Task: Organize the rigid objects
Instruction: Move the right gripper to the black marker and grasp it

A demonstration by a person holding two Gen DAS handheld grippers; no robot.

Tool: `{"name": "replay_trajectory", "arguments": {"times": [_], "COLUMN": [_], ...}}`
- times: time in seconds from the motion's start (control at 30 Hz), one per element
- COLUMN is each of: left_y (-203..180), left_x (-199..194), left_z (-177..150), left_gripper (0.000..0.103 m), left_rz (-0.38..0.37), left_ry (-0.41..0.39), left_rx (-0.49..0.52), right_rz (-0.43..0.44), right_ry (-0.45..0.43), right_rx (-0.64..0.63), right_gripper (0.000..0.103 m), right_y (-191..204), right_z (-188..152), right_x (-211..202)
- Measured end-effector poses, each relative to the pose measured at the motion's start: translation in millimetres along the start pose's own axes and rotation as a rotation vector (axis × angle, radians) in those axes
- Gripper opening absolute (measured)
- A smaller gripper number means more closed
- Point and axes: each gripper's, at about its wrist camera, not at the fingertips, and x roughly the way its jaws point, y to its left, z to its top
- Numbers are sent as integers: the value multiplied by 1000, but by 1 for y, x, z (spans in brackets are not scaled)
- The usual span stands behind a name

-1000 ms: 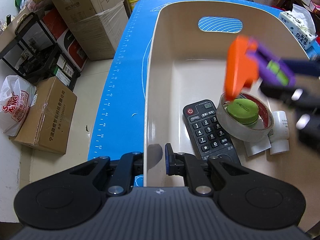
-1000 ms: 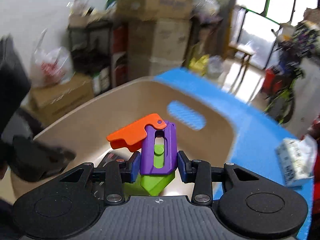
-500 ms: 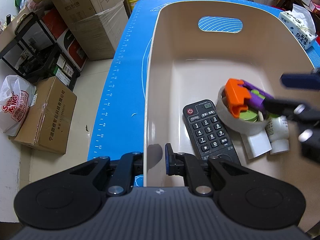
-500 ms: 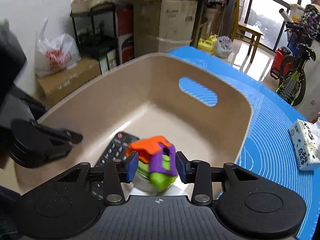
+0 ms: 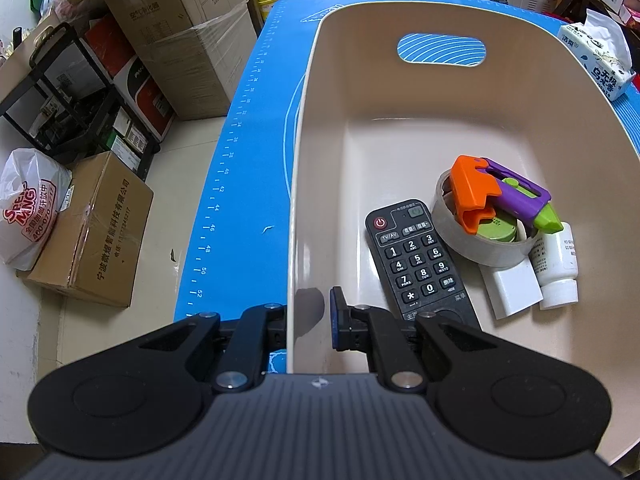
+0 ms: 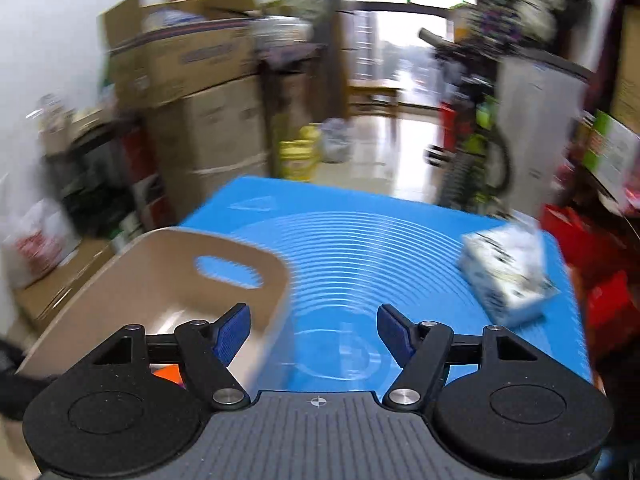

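The left gripper (image 5: 308, 320) is clamped on the near wall of the beige bin (image 5: 296, 200), one finger outside and one inside, with the rim pinched between the pads.

Inside the bin, toward 3 o'clock of the left wrist view, the orange, purple and green toy (image 5: 496, 196) is seen lying tilted across the top of the tape roll (image 5: 472, 240), its green tip pointing to 4 o'clock, at or near the white bottle (image 5: 560, 256). A green round lid (image 5: 498, 230) sits within the roll's ring. The black remote (image 5: 416, 260) lies just beside the roll at its 8 o'clock. A white block (image 5: 512, 288) is tucked under the roll's edge, against the bottle.

The right gripper (image 6: 316, 332) is spread wide with nothing between its blue pads (image 6: 230, 334); its jaws have just been opening. In its blurred view the bin is found at 8 o'clock, and a sliver of orange shows at the bottom left. The blue mat (image 6: 360, 240) fills the centre, with a tissue pack (image 6: 504, 276) at 3 o'clock.
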Motion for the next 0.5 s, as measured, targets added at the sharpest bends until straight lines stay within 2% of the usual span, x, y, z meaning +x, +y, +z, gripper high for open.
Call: {"name": "replay_trajectory", "arguments": {"times": [0.1,0.2,0.5], "left_y": [0,0,3], "left_x": [0,0,0], "left_z": [0,0,0], "left_gripper": [12,12,12], "left_rz": [-2,0,2], "left_ry": [-1,0,0], "left_rx": [-2,0,3], "right_rz": [-61,-103,-207], "right_ry": [8,56,174], "right_rx": [18,61,192], "right_gripper": [75,75,77], "right_y": [-20,-36,-58], "right_z": [-9,-21,-52], "right_x": [15,34,84]}}
